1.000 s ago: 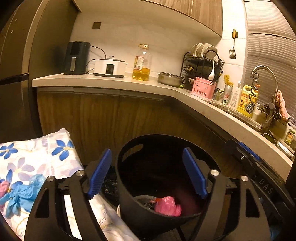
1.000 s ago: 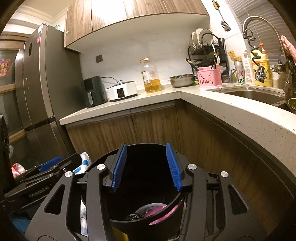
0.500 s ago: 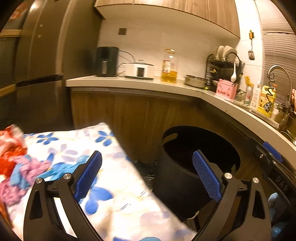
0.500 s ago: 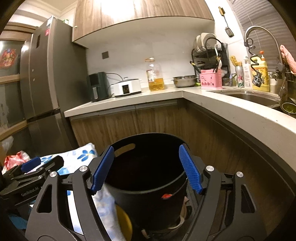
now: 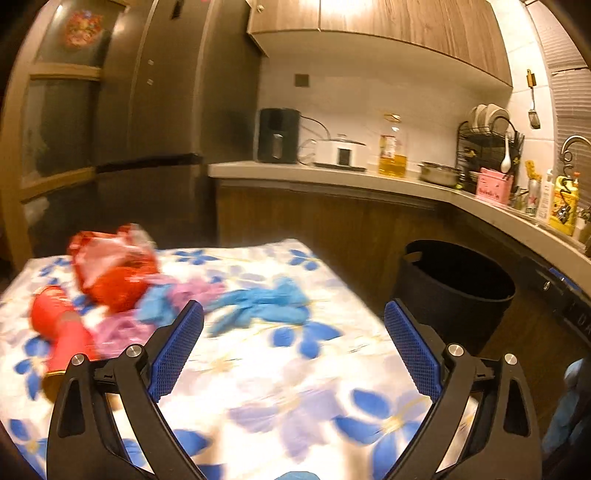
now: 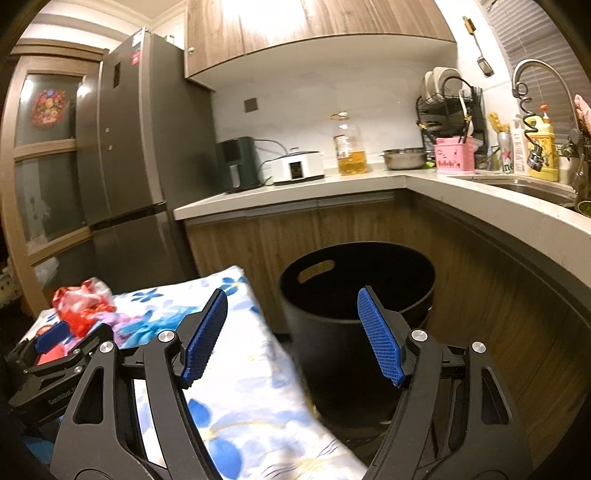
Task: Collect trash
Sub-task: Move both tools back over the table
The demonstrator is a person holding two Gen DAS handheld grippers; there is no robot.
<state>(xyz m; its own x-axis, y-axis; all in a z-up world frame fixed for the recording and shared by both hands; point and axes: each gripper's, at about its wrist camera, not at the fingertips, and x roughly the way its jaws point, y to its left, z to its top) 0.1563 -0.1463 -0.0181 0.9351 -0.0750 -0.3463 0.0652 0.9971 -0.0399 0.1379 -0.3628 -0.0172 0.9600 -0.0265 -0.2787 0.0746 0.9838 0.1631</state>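
Warm-lit kitchen: wood cabinets (image 6: 314, 22), grey counter (image 6: 295, 190), tall fridge (image 6: 136, 147).

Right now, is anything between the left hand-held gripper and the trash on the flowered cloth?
Nothing visible. The left hand-held gripper is open above bare flowered cloth, and the blue gloves, pink wrapper and red bag lie just ahead, uncovered. The black bin stands off to the right.

A home kitchen. A tall grey fridge (image 6: 125, 147) fills the left of the frame. An L-shaped counter over wood-fronted cabinets runs across the middle, carrying an air fryer (image 6: 236, 164), a white cooker (image 6: 297, 168), an oil bottle (image 6: 349, 146) and a dish rack (image 6: 448, 105). At far right are a sink tap (image 6: 535, 79) and dish soap (image 6: 541, 147).
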